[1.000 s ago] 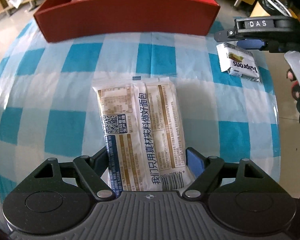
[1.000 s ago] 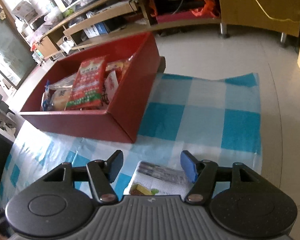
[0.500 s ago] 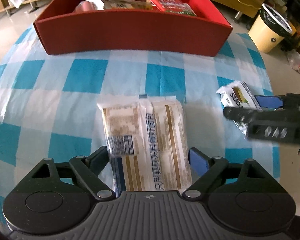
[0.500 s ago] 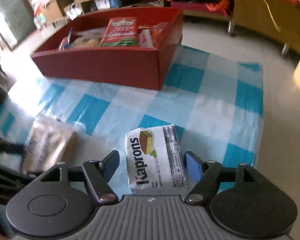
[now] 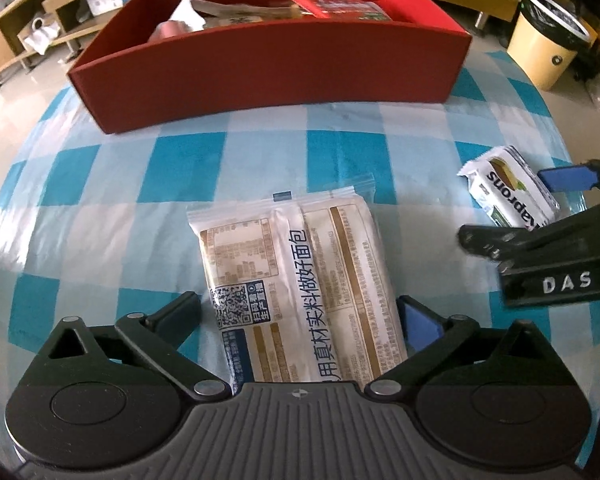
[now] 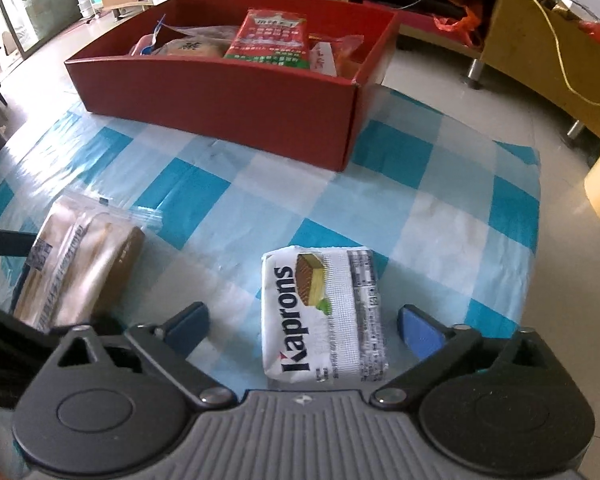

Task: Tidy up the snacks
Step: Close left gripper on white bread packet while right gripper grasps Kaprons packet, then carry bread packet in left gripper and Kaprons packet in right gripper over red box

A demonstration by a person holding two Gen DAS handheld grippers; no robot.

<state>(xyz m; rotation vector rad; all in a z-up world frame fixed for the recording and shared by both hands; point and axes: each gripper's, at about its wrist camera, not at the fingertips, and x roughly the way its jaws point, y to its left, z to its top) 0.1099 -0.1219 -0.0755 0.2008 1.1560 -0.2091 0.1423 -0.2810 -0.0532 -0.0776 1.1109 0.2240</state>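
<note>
A cream bread packet point(image 5: 300, 280) with blue print lies flat on the blue-checked cloth point(image 5: 100, 200). My left gripper point(image 5: 300, 318) straddles its near end, jaws opening, pads just off its sides. A white Kaprons wafer packet point(image 6: 324, 316) lies on the cloth between the fingers of my right gripper point(image 6: 302, 328). Those jaws are opening too, with a clear gap on each side. Behind both stands the red box point(image 6: 220, 96), which holds several snack packets, a red packet point(image 6: 272, 40) on top. In the left wrist view the right gripper point(image 5: 516, 208) sits around the wafer packet point(image 5: 508, 196).
The cloth's right edge point(image 6: 532, 200) drops to the tiled floor. A yellow bin point(image 5: 548, 52) stands on the floor at the far right. Low wooden shelves point(image 6: 540, 40) run behind the box. The bread packet point(image 6: 80, 268) lies left of the wafer packet.
Both pairs of jaws have spread wider. The right gripper swung round and came down beside the left one; its fingers have drawn off the wafer packet's sides. The bread packet stayed put.
</note>
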